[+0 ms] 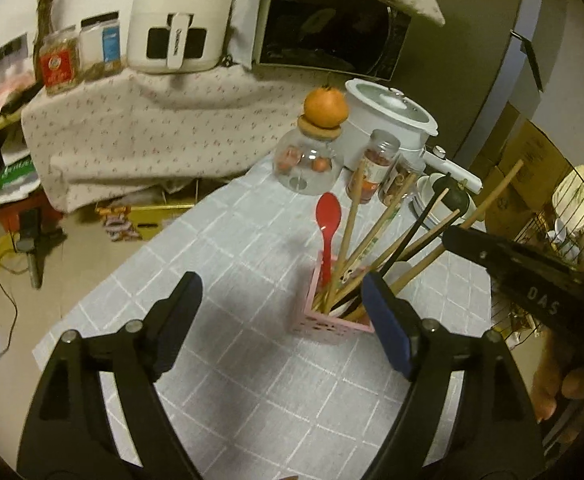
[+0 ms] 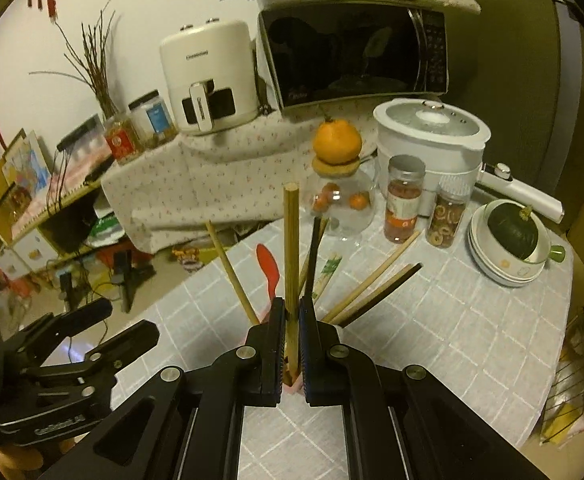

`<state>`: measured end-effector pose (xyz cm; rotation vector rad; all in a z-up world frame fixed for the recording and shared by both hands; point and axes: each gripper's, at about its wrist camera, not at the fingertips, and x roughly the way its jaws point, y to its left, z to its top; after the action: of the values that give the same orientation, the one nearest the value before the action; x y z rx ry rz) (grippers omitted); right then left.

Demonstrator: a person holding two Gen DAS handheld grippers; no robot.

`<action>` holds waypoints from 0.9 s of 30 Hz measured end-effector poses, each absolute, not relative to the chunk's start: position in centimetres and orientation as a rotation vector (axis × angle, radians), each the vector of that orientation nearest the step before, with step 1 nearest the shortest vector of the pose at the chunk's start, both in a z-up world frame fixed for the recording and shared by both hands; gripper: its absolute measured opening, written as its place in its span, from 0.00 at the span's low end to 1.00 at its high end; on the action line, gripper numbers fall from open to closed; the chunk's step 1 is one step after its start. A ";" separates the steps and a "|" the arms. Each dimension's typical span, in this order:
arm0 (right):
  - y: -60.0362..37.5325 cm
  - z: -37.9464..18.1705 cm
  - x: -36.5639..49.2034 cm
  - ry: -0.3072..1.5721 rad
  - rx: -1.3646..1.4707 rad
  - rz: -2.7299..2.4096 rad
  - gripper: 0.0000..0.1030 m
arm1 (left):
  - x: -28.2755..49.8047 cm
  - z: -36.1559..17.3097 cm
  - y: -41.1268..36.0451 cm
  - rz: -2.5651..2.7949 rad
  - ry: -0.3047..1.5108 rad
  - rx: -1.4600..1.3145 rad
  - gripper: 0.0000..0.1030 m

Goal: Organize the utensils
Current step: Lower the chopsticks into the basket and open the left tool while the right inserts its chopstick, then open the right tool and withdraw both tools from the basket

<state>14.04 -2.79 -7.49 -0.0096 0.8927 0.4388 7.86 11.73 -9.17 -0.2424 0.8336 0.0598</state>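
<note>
Left of the pink holder [image 1: 334, 312], the left gripper [image 1: 279, 312] hangs spread and empty over the tablecloth [image 1: 251, 400]. The holder bristles with chopsticks and a red spoon [image 1: 328, 224]. The right gripper [image 2: 292, 344] pinches one bamboo chopstick [image 2: 291, 248], its tip seemingly inside the holder.

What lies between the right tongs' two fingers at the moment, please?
A bamboo chopstick, standing upright and clamped between the right tongs above the pink holder; the right wrist view shows it.
</note>
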 end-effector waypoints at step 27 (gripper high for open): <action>-4.9 -4.8 13.6 0.831 0.036 0.386 0.45 | 7.2 -8.7 11.3 0.074 0.858 -0.249 0.80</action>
<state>13.61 -4.93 -4.84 0.0362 0.8307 0.3864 7.22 11.34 -8.75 -0.2486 0.8580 0.0744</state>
